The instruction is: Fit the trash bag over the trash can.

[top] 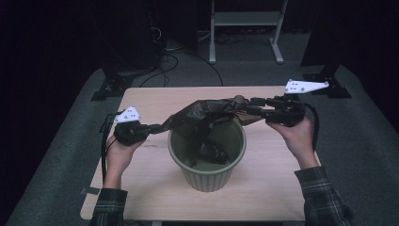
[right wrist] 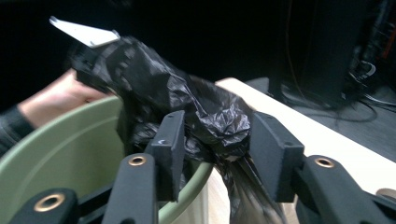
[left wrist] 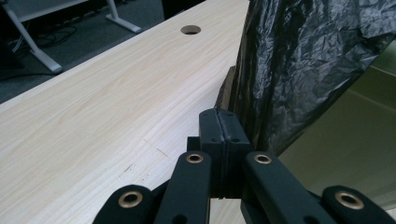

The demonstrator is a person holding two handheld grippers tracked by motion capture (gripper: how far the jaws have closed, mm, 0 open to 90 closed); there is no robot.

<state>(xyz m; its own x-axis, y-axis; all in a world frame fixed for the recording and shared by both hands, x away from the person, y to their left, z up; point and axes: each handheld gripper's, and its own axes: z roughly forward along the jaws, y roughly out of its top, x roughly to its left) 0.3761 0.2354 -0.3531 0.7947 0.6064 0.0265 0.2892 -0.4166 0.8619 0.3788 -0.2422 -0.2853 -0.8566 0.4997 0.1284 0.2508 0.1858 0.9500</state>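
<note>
We see the right gripper (right wrist: 215, 144) with its two black jaws standing apart, a crumpled knot of the thin black plastic bag (right wrist: 219, 126) bunched between them. The left pad touches the plastic; whether the right pad (right wrist: 273, 147) touches it we can't tell. The bag stretches back over the rim of the round olive-green plastic bin (right wrist: 70, 144) to the other gripper (right wrist: 88, 65) (blurred, white plate on top), held by a hand (right wrist: 56, 100). A light wooden table (right wrist: 327, 140) lies at right.

Left gripper (top: 157, 127) fingers pressed together; right gripper (top: 251, 107) fingers parted, raised higher.
</note>
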